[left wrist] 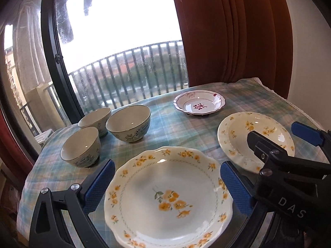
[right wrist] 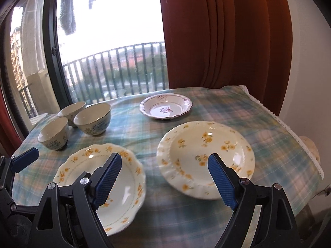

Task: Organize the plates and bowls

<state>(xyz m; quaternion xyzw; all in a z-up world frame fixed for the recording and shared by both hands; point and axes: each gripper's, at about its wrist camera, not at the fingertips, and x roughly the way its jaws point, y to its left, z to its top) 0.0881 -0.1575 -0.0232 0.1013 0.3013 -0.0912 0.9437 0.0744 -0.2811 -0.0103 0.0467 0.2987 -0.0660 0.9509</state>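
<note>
A scalloped plate with yellow flowers (left wrist: pixel 165 196) (right wrist: pixel 78 165) lies at the table's near edge. My left gripper (left wrist: pixel 167 186) is open above it, its blue pads standing clear of the rim on both sides. To its right lies a round ribbed yellow-flower plate (left wrist: pixel 238 134) (right wrist: pixel 204 155). My right gripper (right wrist: pixel 165 177) (left wrist: pixel 285 138) hangs open over the near rim of that plate, with nothing between its fingers. A small plate with purple flowers (left wrist: pixel 199 103) (right wrist: pixel 165 107) sits farther back. Three grey-green bowls (left wrist: pixel 128 123) (right wrist: pixel 92 118) cluster at the back left.
A checked cloth covers the table (left wrist: pixel 165 128) (right wrist: pixel 269 134), with lace trim along its right edge. A window with a balcony railing (left wrist: pixel 124 72) stands behind it, and a red curtain (left wrist: pixel 227 31) hangs at the back right.
</note>
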